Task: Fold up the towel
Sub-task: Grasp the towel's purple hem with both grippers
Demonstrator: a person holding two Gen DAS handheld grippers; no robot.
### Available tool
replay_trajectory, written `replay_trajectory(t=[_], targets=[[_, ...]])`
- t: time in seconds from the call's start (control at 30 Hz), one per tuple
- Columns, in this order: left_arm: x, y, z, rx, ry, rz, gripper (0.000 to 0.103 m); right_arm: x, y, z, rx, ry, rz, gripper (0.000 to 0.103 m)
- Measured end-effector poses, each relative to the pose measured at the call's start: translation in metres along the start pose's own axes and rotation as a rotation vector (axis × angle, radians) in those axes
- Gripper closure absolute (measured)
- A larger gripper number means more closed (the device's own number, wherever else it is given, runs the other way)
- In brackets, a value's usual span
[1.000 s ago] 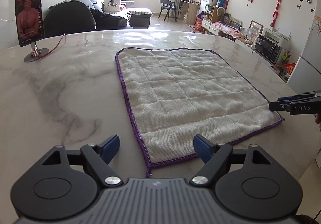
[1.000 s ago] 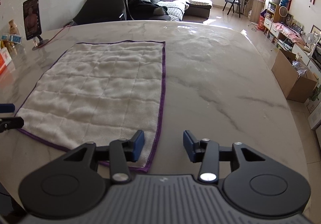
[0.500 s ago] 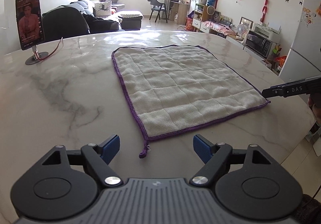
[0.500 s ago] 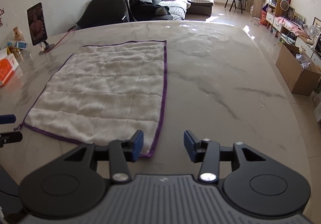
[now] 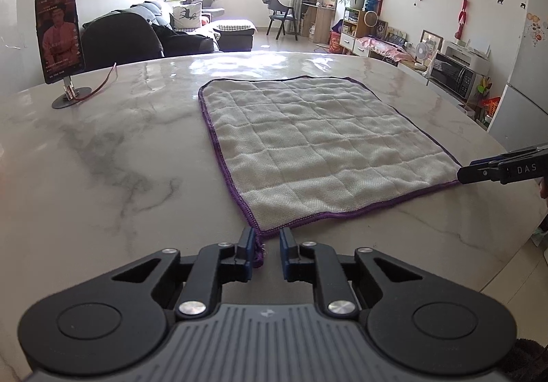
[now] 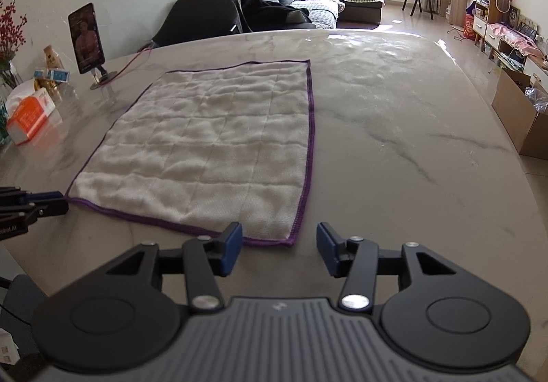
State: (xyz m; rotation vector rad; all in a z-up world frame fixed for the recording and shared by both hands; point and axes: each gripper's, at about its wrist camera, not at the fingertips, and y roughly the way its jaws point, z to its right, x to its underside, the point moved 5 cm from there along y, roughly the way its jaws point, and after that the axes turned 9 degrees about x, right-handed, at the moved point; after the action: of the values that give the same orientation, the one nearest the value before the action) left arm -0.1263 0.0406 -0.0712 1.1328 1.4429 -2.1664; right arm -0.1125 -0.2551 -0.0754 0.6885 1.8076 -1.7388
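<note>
A white quilted towel with a purple hem lies flat on the marble table; it also shows in the right wrist view. My left gripper has its jaws narrowed around the towel's near-left corner tag, with a small gap still between the pads. My right gripper is open, just in front of the towel's near-right corner, which lies between its fingers. The right gripper also shows at the right edge of the left view, and the left gripper at the left edge of the right view.
A phone on a stand with a red cable stands at the table's far left. An orange box and small packets sit at the left edge in the right view. The table's right edge drops off to the floor and a cardboard box.
My left gripper has closed from wide open to nearly shut around the towel's near-left corner. Both grippers have come in close to the near corners again.
</note>
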Motion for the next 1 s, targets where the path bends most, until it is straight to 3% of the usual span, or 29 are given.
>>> replay_trajectory(t=[0.07,0.13,0.2,0.23,1.0], targets=[[0.0,0.0,-0.002,0.002,-0.019,0.009,0.097,0.0,0.001,-0.004,0.013,-0.025,0.011,0.053],[0.0,0.001,-0.002,0.001,-0.028,0.018,0.099,0.001,0.002,-0.01,0.027,-0.064,0.026,0.062],[0.0,0.0,-0.003,0.0,-0.037,0.029,0.1,0.0,0.002,-0.015,0.015,-0.085,0.034,0.09],[0.0,0.0,-0.003,-0.002,-0.044,0.036,0.1,-0.001,0.002,-0.016,0.0,-0.075,0.031,0.094],[-0.051,-0.001,-0.015,-0.004,-0.074,0.172,0.101,-0.047,0.003,-0.003,0.001,0.04,0.105,0.095]])
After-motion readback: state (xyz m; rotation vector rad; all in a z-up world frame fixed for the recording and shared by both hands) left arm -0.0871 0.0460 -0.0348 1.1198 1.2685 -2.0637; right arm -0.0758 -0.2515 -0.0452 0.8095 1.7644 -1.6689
